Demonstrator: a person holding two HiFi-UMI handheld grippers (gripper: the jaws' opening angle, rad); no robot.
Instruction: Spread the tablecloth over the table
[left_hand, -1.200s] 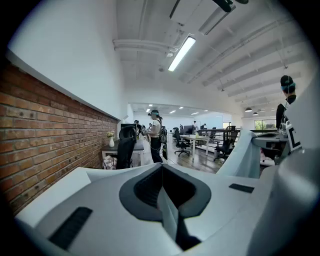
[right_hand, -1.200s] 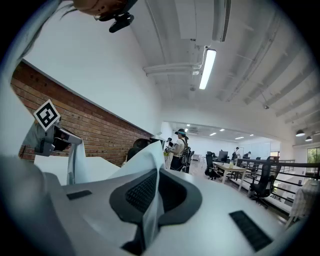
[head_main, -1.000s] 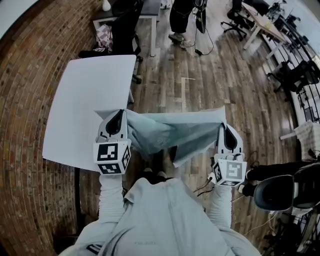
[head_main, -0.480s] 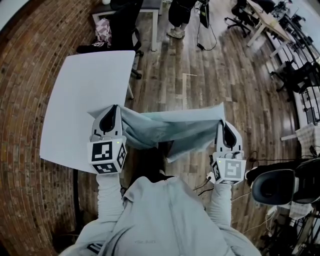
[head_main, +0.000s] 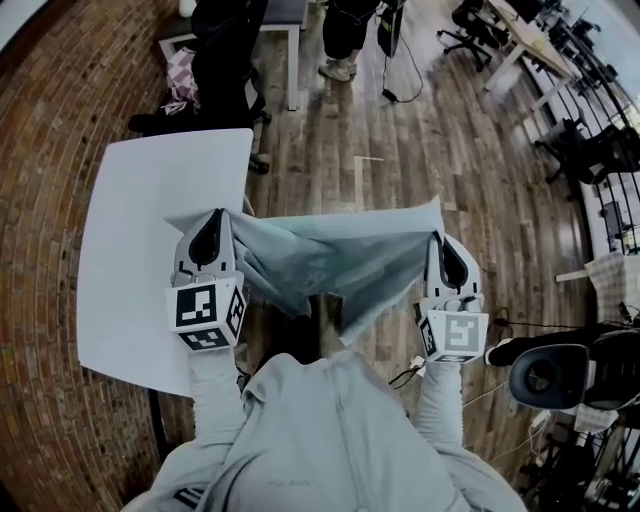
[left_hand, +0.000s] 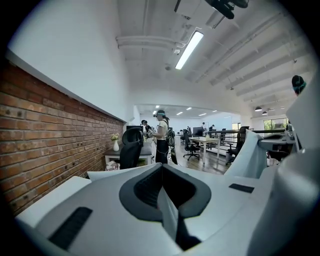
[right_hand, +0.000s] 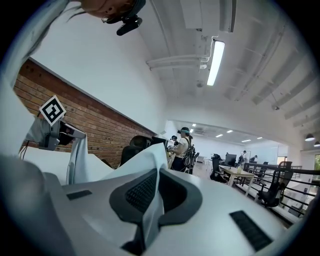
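I have both grippers clamped shut on the pale blue-green fabric tablecloth (head_main: 330, 255). The left gripper (head_main: 209, 232) pinches one upper corner and the right gripper (head_main: 441, 250) the other, with a thin fold of cloth between each pair of closed jaws. The cloth's top edge runs left to right between them, and the rest sags towards my legs. The white rectangular table (head_main: 130, 250) lies to the left. My left gripper hangs over its right-hand edge, while the right one is well out over the wooden plank floor (head_main: 420, 150). I can't really tell whether the drooping fold touches the table edge. As I judge it, the carry must go leftwards.
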